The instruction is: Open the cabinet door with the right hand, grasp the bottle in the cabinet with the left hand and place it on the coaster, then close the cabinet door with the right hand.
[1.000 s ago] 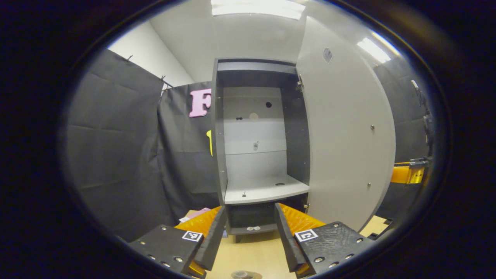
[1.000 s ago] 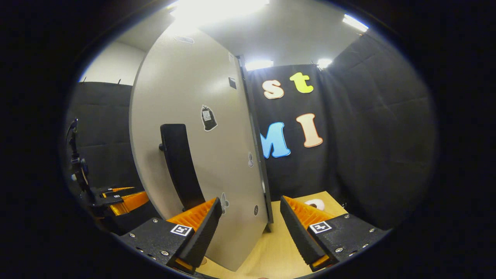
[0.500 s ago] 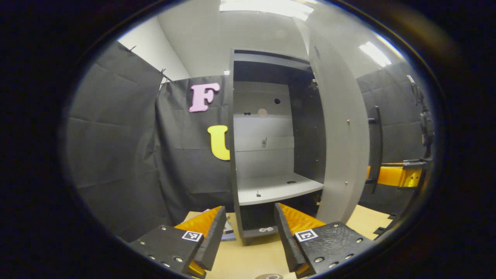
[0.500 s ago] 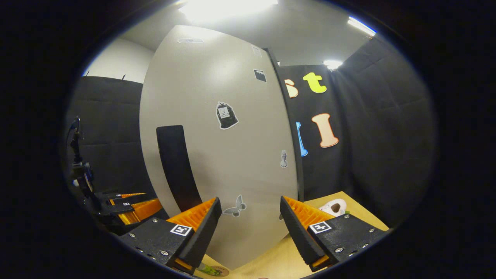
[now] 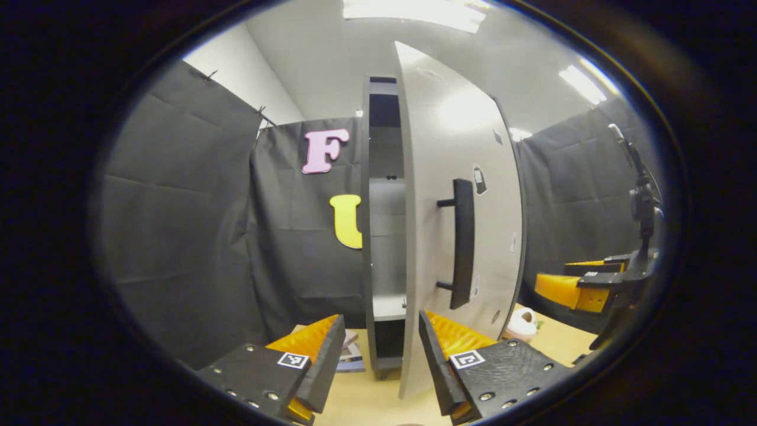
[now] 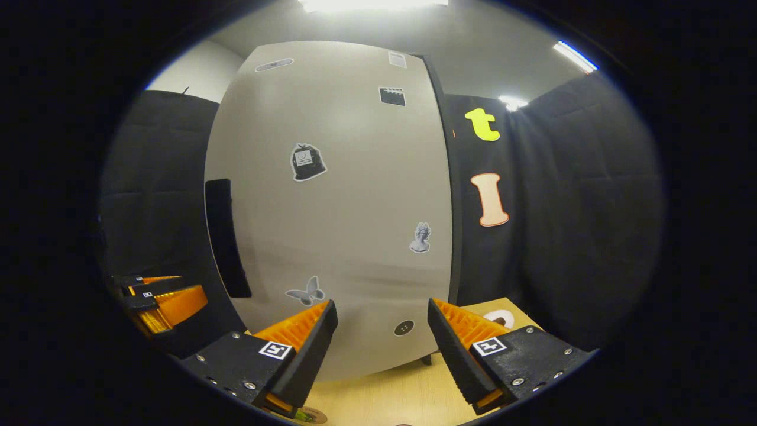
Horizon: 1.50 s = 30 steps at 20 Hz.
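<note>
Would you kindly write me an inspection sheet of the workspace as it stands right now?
Surface: pale wood table, bare in front of the cabinet.
Job's things: cabinet with its door nearly shut, a narrow gap left; black handle on the door; a round disc at the bottom edge of the right gripper view, possibly the coaster.
Clutter: papers left of the cabinet; small white object to its right.
Grippers: left gripper open, empty; right gripper open, empty, facing the door.
Cables: nothing seen.
Surroundings: black cloth walls, ceiling lights.
</note>
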Tool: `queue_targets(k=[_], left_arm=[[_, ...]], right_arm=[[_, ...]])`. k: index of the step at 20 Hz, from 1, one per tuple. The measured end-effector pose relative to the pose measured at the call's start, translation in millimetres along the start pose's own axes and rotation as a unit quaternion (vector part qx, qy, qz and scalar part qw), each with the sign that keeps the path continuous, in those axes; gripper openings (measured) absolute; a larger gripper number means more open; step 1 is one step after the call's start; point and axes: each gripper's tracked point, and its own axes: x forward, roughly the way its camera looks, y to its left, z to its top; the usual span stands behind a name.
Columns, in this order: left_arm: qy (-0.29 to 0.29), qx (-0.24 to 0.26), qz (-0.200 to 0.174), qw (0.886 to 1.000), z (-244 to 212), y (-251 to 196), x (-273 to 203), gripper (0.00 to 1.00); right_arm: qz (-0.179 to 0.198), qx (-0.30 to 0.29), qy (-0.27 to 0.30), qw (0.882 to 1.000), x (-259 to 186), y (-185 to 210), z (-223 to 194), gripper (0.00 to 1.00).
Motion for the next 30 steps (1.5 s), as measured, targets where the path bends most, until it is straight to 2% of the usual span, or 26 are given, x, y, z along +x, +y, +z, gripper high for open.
queue_targets(k=[6, 9, 13, 19, 22, 24, 25, 26, 30], left_arm=[[-0.027, 0.023, 0.015, 0.999, 22.2, -28.3, 18.0, 0.72], [-0.044, 0.019, 0.019, 0.999, 33.2, -44.3, 18.9, 0.72], [-0.040, 0.020, 0.043, 0.998, 35.3, -51.5, 25.1, 0.71], [-0.017, 0.000, 0.028, 0.999, 22.5, -82.8, 44.9, 0.71], [-0.012, -0.014, 0.034, 0.999, 21.1, -86.7, 45.9, 0.71], [-0.007, -0.020, 0.039, 0.999, 19.1, -86.7, 45.0, 0.71], [-0.006, -0.022, 0.039, 0.999, 18.4, -87.2, 45.3, 0.71], [-0.004, -0.019, 0.041, 0.999, 17.3, -86.7, 43.0, 0.71], [-0.007, -0.018, 0.035, 0.999, 19.9, -93.5, 36.6, 0.72]], right_arm=[[0.000, -0.006, -0.015, 1.000, 17.1, -15.5, 13.5, 0.95], [0.004, -0.008, -0.025, 1.000, 19.6, -17.0, 21.3, 0.95], [-0.007, -0.021, -0.028, 0.999, 27.7, -17.5, 23.1, 0.95], [0.020, -0.012, -0.023, 0.999, 23.0, -9.5, 19.4, 0.95], [0.034, -0.008, -0.029, 0.999, 18.1, -4.6, 23.1, 0.94], [0.031, -0.020, -0.033, 0.999, 15.3, -6.2, 24.9, 0.95], [0.032, -0.023, -0.035, 0.999, 15.8, -6.2, 24.7, 0.90], [0.033, -0.024, -0.035, 0.999, 16.1, -6.1, 24.7, 0.95], [0.028, -0.018, -0.029, 0.999, 16.8, -11.1, 23.8, 0.95]])
